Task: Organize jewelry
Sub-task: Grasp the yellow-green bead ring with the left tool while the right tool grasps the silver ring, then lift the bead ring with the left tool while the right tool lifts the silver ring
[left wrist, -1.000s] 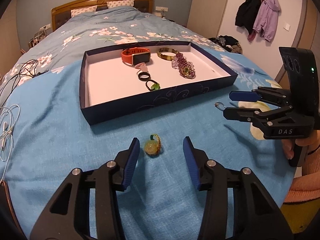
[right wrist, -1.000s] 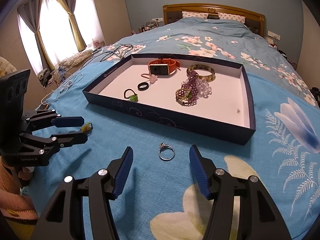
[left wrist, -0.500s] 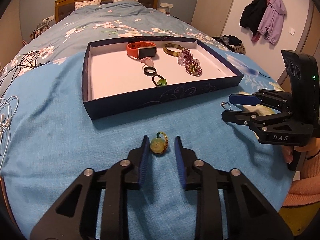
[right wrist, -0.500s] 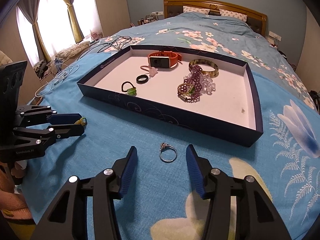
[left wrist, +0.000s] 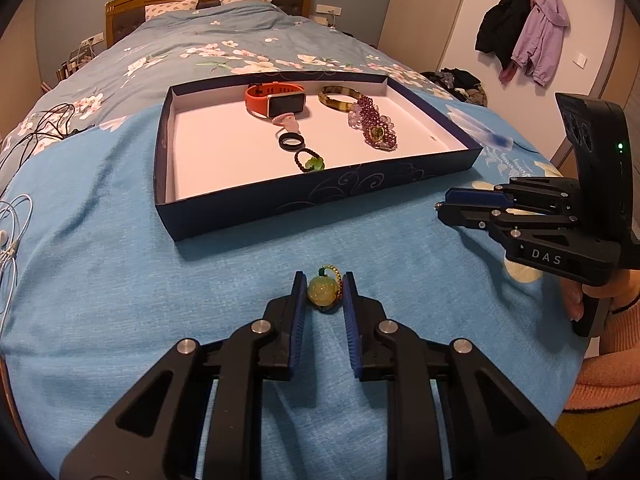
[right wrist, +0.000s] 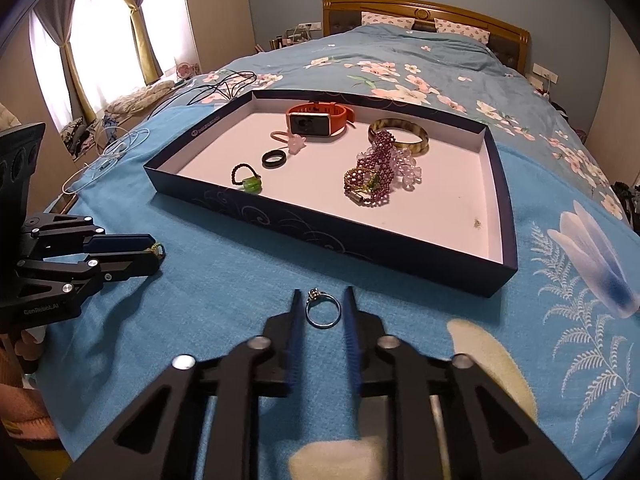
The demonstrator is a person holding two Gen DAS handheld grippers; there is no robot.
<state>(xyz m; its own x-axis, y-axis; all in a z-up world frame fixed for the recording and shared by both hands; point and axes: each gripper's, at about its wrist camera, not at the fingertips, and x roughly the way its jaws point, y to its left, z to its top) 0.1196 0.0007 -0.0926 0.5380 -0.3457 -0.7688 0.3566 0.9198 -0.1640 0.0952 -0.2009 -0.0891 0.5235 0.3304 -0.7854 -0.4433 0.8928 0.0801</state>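
Observation:
A yellow-green rose charm on a green cord lies on the blue bedspread, and my left gripper is shut on it, both blue pads touching its sides. A silver ring with a small stone lies on the bedspread between the fingers of my right gripper, which is closed around it; the pads stand at the ring's edges. The dark blue tray beyond holds an orange watch, a bangle, a purple bead bracelet, a black ring and a green-bead ring.
White and black cables lie at the left edge of the bed. The right gripper shows in the left wrist view, the left gripper in the right wrist view. Coats hang on the far wall.
Both grippers have closed from wide open: the left onto the rose charm, the right around the silver ring. Both moved slightly forward toward the tray.

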